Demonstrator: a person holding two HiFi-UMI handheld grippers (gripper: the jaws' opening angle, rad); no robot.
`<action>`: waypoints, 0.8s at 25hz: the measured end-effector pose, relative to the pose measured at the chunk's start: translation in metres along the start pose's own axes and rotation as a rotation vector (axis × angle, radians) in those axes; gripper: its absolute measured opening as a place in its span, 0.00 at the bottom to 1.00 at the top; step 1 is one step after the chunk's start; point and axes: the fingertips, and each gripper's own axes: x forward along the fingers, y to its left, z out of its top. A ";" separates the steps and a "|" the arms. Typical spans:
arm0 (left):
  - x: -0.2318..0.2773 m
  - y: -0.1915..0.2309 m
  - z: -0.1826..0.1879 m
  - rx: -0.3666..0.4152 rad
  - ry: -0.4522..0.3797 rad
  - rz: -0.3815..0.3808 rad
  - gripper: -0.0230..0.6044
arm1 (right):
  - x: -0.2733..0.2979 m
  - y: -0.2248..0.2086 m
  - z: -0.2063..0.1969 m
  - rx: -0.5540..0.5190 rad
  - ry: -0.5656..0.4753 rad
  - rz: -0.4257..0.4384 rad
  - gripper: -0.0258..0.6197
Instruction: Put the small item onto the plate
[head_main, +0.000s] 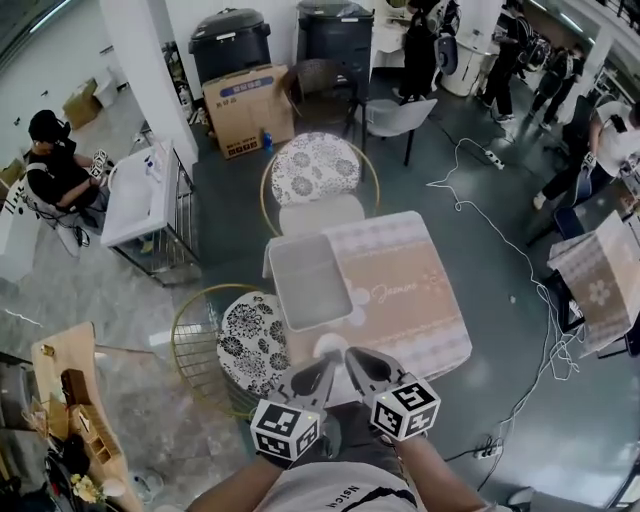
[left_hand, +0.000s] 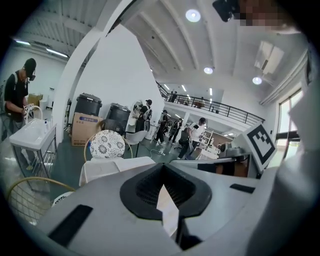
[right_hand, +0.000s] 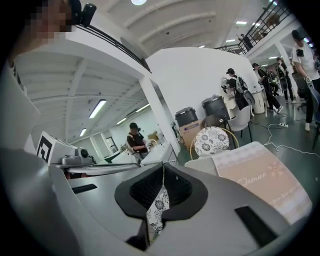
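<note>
A small table (head_main: 400, 300) with a pale pink patterned cloth stands in front of me in the head view. At its near edge a white round plate (head_main: 331, 346) shows partly, just beyond the jaw tips. I see no small item in any view. My left gripper (head_main: 322, 368) and right gripper (head_main: 356, 360) are side by side close to my body, over the table's near edge. In the left gripper view the left gripper (left_hand: 161, 172) has its jaws together with nothing held. The right gripper (right_hand: 163, 167) looks the same, with the table (right_hand: 255, 172) ahead to its right.
A shallow grey tray (head_main: 308, 281) lies on the table's left part. Patterned-cushion chairs stand behind the table (head_main: 316, 168) and at its left (head_main: 250, 340). A white cable (head_main: 470, 215) runs over the floor at right. A white stand (head_main: 140, 195) and people are further off.
</note>
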 end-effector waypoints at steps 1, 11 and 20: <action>-0.003 -0.003 0.006 0.005 -0.009 -0.002 0.04 | -0.003 0.004 0.005 -0.003 -0.011 -0.001 0.07; -0.024 -0.024 0.041 0.055 -0.075 -0.034 0.04 | -0.026 0.031 0.041 -0.047 -0.100 -0.002 0.06; -0.032 -0.031 0.048 0.073 -0.106 -0.040 0.04 | -0.034 0.040 0.050 -0.073 -0.128 -0.005 0.06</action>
